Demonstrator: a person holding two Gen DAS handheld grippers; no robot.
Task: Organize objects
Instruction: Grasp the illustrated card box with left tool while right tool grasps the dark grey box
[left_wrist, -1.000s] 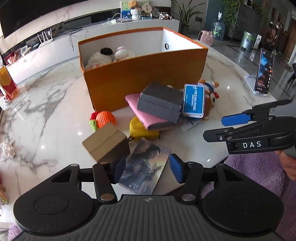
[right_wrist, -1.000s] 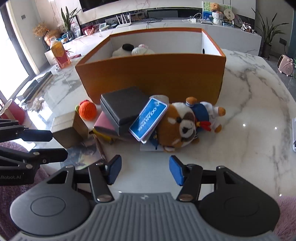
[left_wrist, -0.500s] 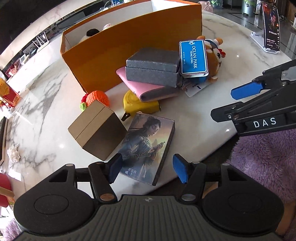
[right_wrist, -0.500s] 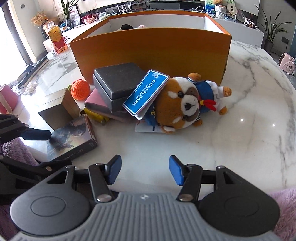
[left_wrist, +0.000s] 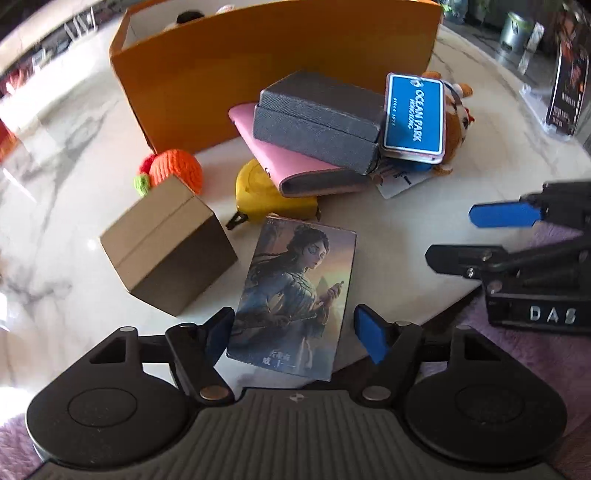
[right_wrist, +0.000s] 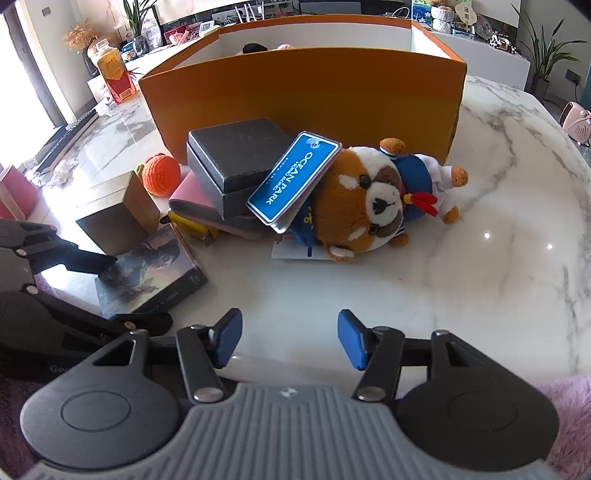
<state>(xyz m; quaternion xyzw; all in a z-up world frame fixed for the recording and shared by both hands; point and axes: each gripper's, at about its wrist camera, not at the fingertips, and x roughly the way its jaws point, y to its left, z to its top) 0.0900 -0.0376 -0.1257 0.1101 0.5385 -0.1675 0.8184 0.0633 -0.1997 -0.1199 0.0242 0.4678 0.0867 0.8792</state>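
A pile lies on the marble table in front of an orange box (left_wrist: 258, 74) (right_wrist: 303, 99). It holds a picture card box (left_wrist: 295, 291) (right_wrist: 147, 273), a brown carton (left_wrist: 166, 243), an orange knitted ball (left_wrist: 177, 170), a yellow tape measure (left_wrist: 266, 199), a pink wallet (left_wrist: 295, 162), a grey case (left_wrist: 317, 118) (right_wrist: 236, 162), a blue Ocean Park tag (left_wrist: 413, 114) (right_wrist: 291, 181) and a plush red panda (right_wrist: 365, 199). My left gripper (left_wrist: 293, 338) is open, its fingers either side of the picture card box's near end. My right gripper (right_wrist: 288, 341) is open and empty above bare table.
Plush toys lie inside the orange box (right_wrist: 255, 48). A juice bottle (right_wrist: 112, 70) stands far left. A display stand (left_wrist: 565, 88) is at the table's far right. Purple fluffy fabric (left_wrist: 517, 350) lies beyond the near table edge. The right gripper's side (left_wrist: 535, 251) shows in the left view.
My left gripper has come down and forward, so the picture card box now sits between its open fingers. My right gripper has edged lower toward the table. No object has moved.
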